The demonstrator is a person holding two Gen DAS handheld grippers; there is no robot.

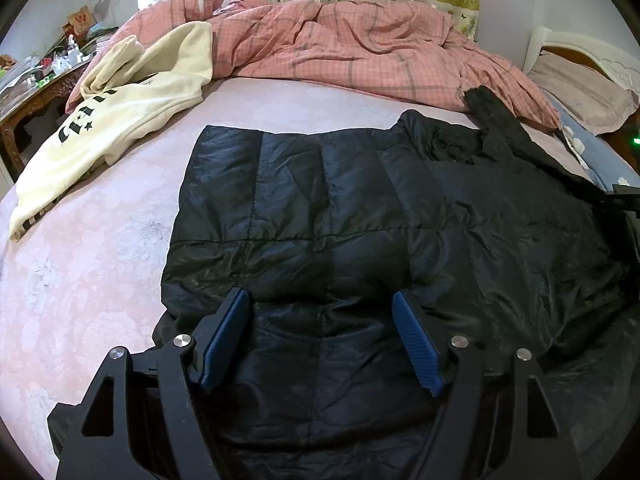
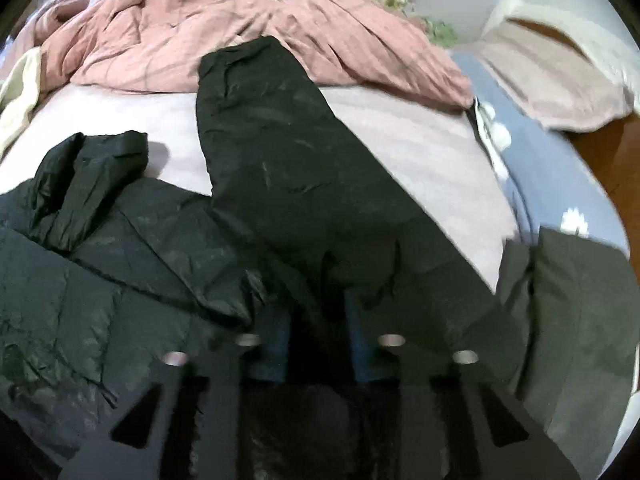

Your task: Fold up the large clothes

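The black jacket (image 1: pixel 340 216) lies spread on the bed (image 1: pixel 100 280), filling the frame's centre. The left gripper (image 1: pixel 320 320) hovers over its lower edge, jaws wide. The right gripper (image 2: pixel 318 320), blurred at bottom centre, pinches the sleeve (image 2: pixel 280 152).

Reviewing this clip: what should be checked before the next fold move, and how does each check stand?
1. Left gripper free: ok, jaws wide over the black jacket, holding nothing.
2. Right gripper gripping the sleeve: ok, shut with dark fabric between the pads, though blurred.
3. Jacket body flat: ok.
4. Collar area smooth: not ok, bunched.
5. Cream sweatshirt clear of the jacket: ok.
6. Sleeve end clear of the pink quilt: cannot tell.
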